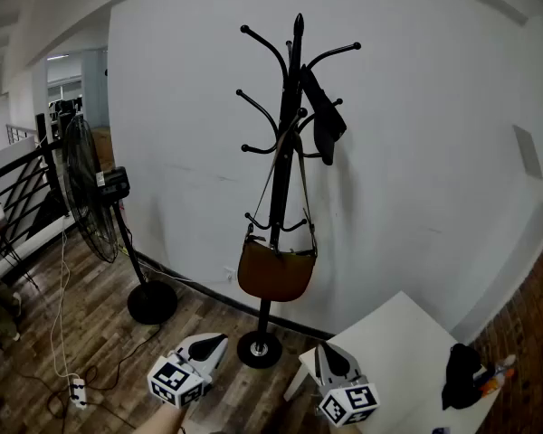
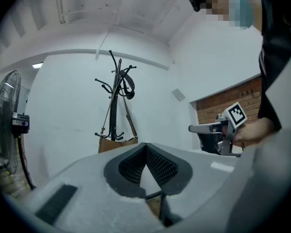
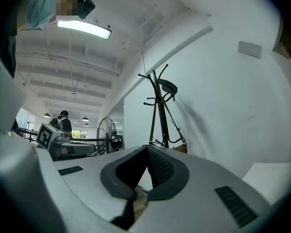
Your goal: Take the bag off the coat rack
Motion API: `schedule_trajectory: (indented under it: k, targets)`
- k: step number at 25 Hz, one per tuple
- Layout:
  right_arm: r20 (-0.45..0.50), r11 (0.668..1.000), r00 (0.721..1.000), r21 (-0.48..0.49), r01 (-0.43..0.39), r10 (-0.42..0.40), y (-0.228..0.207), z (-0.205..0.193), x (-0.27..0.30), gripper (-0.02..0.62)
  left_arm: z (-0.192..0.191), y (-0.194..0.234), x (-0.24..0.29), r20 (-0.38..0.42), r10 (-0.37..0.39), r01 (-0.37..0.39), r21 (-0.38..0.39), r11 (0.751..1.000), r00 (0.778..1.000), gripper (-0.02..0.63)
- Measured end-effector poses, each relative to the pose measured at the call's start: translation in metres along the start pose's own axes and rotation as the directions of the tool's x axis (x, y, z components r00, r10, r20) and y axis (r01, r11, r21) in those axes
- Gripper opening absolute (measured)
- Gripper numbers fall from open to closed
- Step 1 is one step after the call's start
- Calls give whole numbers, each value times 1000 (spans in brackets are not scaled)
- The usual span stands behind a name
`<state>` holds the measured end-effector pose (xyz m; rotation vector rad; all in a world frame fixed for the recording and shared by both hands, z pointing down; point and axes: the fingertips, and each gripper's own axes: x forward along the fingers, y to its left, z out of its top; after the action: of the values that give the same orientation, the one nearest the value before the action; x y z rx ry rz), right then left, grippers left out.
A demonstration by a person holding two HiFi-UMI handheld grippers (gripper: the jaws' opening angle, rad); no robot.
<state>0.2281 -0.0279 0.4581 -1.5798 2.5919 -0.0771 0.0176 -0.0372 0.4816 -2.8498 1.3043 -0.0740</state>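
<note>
The near edge of the head view chops off both tools, so the left gripper (image 1: 205,344) and right gripper (image 1: 331,358) show little past their jaws and marker cubes. The white table (image 1: 407,346) at near right runs out of frame too. No clue what the dark lump (image 1: 460,374) on it is, or the dark thing (image 1: 326,120) high on the coat rack (image 1: 283,165). In both gripper views the bag (image 2: 117,143) sits far off, its bottom hidden behind the gripper body.

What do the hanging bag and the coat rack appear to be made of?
The bag looks like brown leather or imitation leather: smooth, with a soft sheen. The coat rack looks like black-painted metal, judging by its thin curved hooks and slim pole.
</note>
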Motion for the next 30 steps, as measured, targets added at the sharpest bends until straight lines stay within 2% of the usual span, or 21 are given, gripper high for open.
schedule_trajectory:
  k: [4, 11, 22, 27, 30]
  targets:
    - [-5, 1000, 1000, -10, -1, 1, -4, -3, 11, -5, -5, 3, 14, 52, -27, 26, 26, 999, 998, 8]
    - [-1, 1000, 1000, -6, 27, -27, -6, -5, 42, -3, -1, 19, 27, 72, -81, 83, -27, 996, 994, 8]
    - [-19, 981, 982, -58, 188, -189, 4, -15, 135, 89, -9, 122, 65, 74, -177, 181, -40, 983, 981, 162]
    - [-10, 963, 965, -57, 262, -263, 12, -17, 172, 104, -15, 161, 81, 44, -247, 248, -28, 968, 968, 181]
    - [-3, 951, 952, -46, 306, -306, 14, -19, 187, 112, -16, 176, 89, 27, -287, 287, 6, 958, 958, 186]
